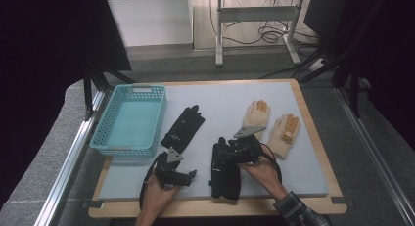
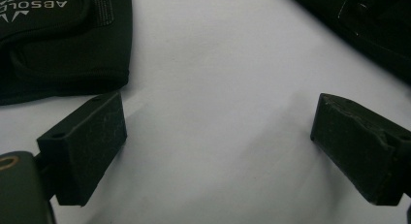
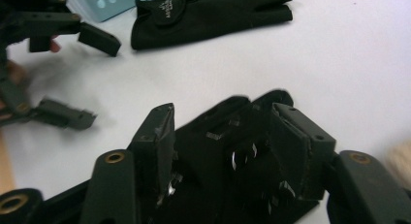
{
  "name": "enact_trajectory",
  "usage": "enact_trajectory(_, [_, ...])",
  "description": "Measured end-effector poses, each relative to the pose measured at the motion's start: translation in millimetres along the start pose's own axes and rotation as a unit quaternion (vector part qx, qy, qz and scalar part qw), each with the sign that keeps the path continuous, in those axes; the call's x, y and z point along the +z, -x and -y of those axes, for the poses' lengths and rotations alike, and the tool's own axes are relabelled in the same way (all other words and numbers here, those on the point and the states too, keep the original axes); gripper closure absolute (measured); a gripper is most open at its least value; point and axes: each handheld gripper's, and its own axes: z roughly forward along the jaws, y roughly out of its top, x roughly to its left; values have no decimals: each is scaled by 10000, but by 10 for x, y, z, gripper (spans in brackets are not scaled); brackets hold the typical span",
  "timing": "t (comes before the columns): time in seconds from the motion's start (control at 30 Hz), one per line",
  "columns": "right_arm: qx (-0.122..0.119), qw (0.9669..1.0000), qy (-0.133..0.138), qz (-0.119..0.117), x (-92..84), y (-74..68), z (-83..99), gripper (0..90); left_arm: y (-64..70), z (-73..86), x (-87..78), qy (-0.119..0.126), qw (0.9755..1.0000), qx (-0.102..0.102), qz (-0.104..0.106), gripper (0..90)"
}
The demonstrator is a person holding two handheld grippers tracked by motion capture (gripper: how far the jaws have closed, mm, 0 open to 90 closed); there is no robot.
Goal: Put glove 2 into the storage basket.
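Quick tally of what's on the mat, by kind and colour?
Black gloves: 2, one near the basket, one under the right gripper
Beige gloves with orange fingertips: 2, and
Turquoise basket: 1
Total: 5

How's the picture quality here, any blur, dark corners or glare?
High view: dark at both sides, the table evenly lit. Left gripper view: sharp on the fingers, soft shadows beneath. Right gripper view: near black glove slightly blurred with small glints, left gripper smeared.
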Motion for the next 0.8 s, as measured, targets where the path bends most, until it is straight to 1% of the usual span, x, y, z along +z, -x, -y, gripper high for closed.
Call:
enact_trajectory(0.03, [0, 10000, 0, 0, 0, 0, 0, 418, 0, 0, 0, 0, 10000, 0, 0, 64])
enact_trajectory(0.07, [-1, 10000, 3, 1, 47, 26, -23, 420, 0, 0, 0, -1, 10000, -3, 0, 64])
enact_trajectory(0.13, [8, 10000, -15, -2, 73, 51, -28, 423, -1, 0, -1, -1, 10000, -5, -1, 64])
enact_trajectory(0.2, [42, 10000, -9, 15, 60, 75, -15, 423, 0, 0, -1, -5, 10000, -4, -4, 65])
enact_trajectory(0.3, [42, 10000, 30, 62, -14, 105, 12, 420, 3, -2, -1, -15, 10000, 9, -24, 66])
enact_trajectory(0.47, [-33, 9995, 62, 313, -180, 170, 87, 392, 5, -7, -1, -41, 10000, -8, -28, 67])
enact_trajectory(0.5, [-33, 9995, 62, 313, -180, 170, 87, 392, 5, -7, -1, -41, 10000, -8, -28, 67])
enact_trajectory(0.53, [-30, 9991, 52, 427, -253, 211, 155, 374, 5, -8, 1, -42, 10000, -8, -27, 67])
enact_trajectory(0.63, [-23, 9985, 12, 549, -325, 249, 261, 351, 4, -8, 1, -40, 10000, -25, -17, 66])
enact_trajectory(0.73, [2, 9981, -51, 620, -382, 278, 390, 326, 3, -11, -1, -49, 10000, -32, -10, 63])
enact_trajectory(0.77, [2, 9981, -51, 620, -382, 278, 390, 326, 3, -11, -1, -49, 10000, -32, -10, 67])
enact_trajectory(0.8, [20, 9978, -89, 660, -422, 292, 475, 312, 3, -21, -14, -101, 9999, -21, -23, 72])
